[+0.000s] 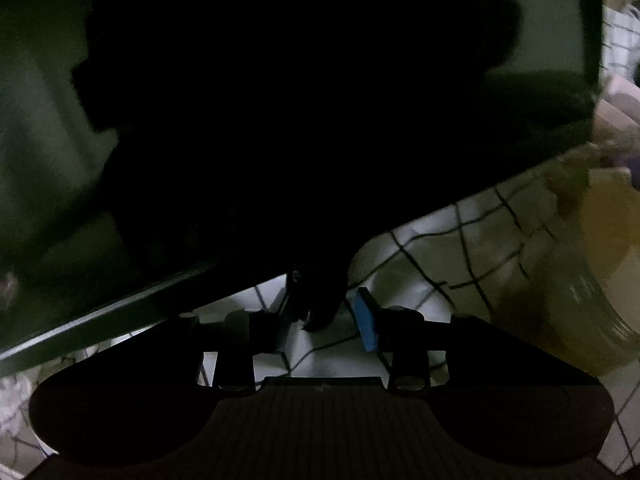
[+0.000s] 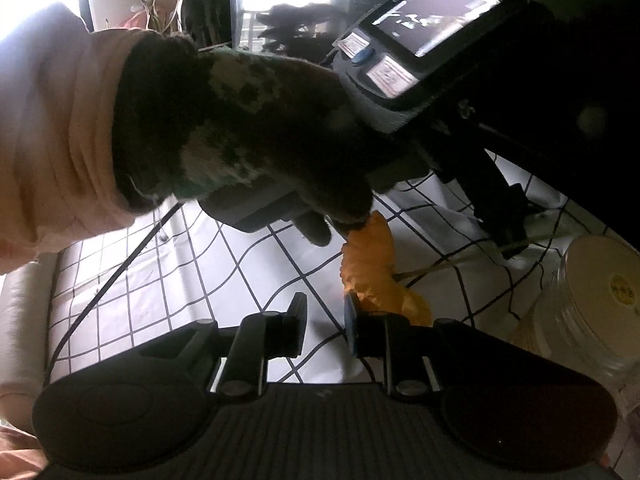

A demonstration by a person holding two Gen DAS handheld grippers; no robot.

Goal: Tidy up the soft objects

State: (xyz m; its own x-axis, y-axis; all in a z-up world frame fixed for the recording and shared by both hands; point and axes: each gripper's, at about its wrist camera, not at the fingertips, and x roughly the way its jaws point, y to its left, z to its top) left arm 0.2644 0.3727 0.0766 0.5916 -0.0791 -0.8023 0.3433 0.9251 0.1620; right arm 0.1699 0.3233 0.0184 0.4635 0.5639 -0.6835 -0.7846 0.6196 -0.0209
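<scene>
Currently, item one: orange soft object [image 2: 374,268], lying on my checked cloth [image 2: 248,264], just beside my right gripper [image 2: 325,322], whose jaws stand slightly apart, empty. Item two: my left gripper [image 1: 326,318], partly open over a dark soft thing [image 1: 316,296]; grip unclear. Step: placing. Next: close on orange piece.

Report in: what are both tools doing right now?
Right tool open, empty. Orange soft thing lies just ahead on checked cloth. Left tool open at dark bin edge, view too dim.
</scene>
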